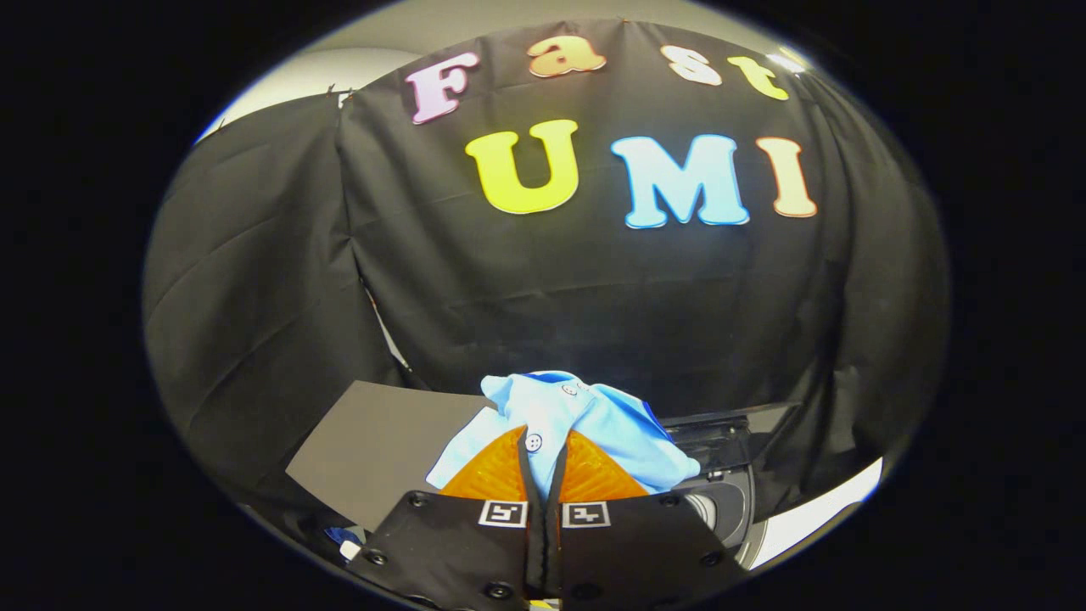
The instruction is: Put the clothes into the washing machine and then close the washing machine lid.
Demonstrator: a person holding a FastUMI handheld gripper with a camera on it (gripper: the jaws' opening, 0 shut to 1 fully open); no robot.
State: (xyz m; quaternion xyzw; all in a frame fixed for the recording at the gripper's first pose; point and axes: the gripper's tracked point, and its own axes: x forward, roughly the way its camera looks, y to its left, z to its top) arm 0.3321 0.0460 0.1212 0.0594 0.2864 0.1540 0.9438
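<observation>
A light blue buttoned shirt [577, 416] hangs bunched between and over my fingers [501, 471]. My gripper [543, 445] is shut on the shirt, with a fold of cloth and a white button pinched at the fingertips. The garment is lifted in the air in front of the booth wall. Below and to the right of the fingers lies the washing machine [721, 501], dark with a grey rim, partly hidden by the shirt and the gripper body. Its raised lid [730, 424] shows as a dark panel just beyond the shirt.
A flat dark board [373, 441] lies to the left of the fingers. A small blue and white item [346, 543] peeks out low on the left, beside the gripper body. A pale surface [814, 513] shows at the right past the machine.
</observation>
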